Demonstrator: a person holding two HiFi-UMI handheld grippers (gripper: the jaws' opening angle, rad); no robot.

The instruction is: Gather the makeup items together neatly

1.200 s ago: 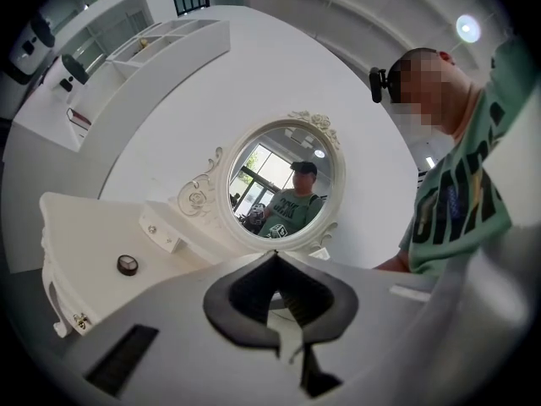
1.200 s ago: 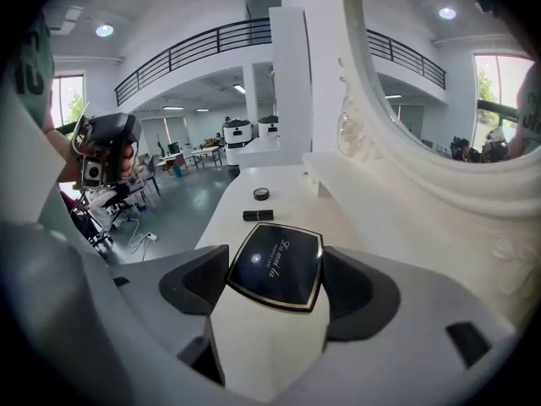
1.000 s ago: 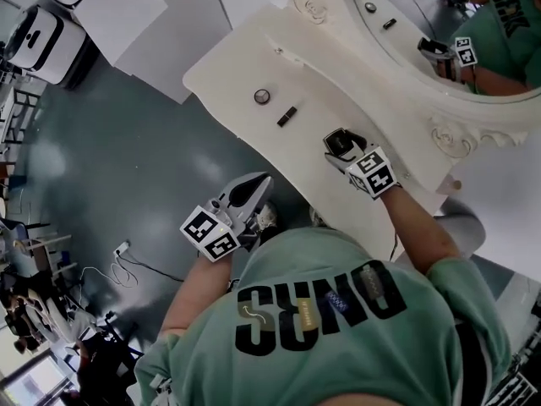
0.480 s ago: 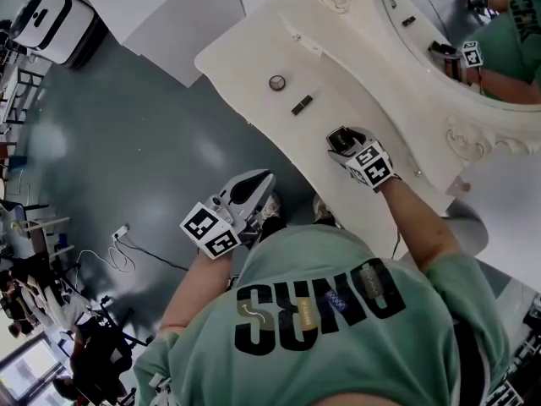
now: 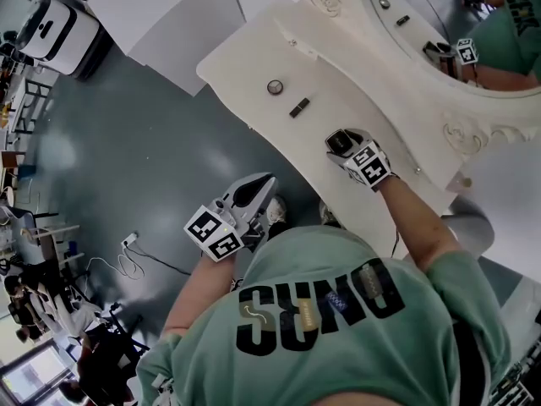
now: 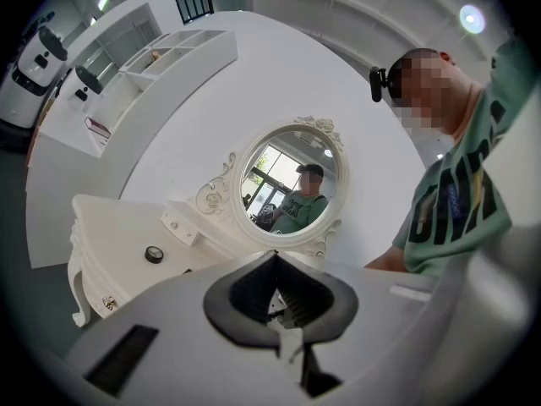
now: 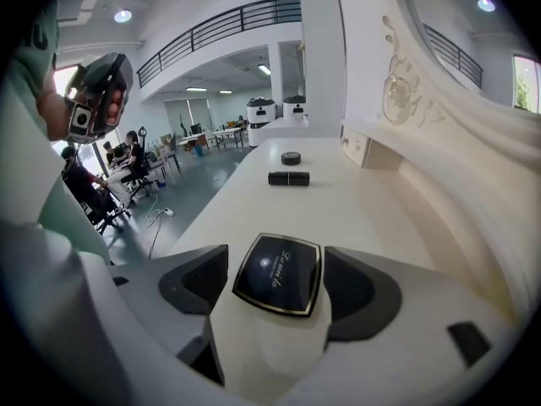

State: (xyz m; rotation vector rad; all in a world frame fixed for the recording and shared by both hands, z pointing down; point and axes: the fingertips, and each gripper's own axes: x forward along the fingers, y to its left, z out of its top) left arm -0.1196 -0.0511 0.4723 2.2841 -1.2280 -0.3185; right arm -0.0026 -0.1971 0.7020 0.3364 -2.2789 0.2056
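On the white dressing table [image 5: 254, 49] lie a small round compact [image 5: 275, 86] and a black lipstick tube [image 5: 299, 107]. Nearer me, my right gripper [image 5: 340, 139] is low over the tabletop, shut on a square black compact [image 7: 278, 274] with a gold rim. Ahead of it in the right gripper view are the lipstick tube [image 7: 288, 178] and the round compact [image 7: 291, 158]. My left gripper [image 5: 258, 186] hangs off the table's front edge over the floor, shut and holding nothing. The left gripper [image 6: 274, 255] points toward the mirror [image 6: 292, 189]; the round compact [image 6: 153, 255] shows at its left.
An oval mirror [image 5: 439, 24] in a carved frame stands along the table's back, with a small drawer box [image 7: 363, 149] at its foot. Grey floor lies left of the table's curved front edge. White machines [image 5: 51, 32] and loose cables [image 5: 127, 256] sit on that floor.
The right gripper with the black compact has edged slightly toward the lipstick tube. The left gripper stays shut beside the table edge.
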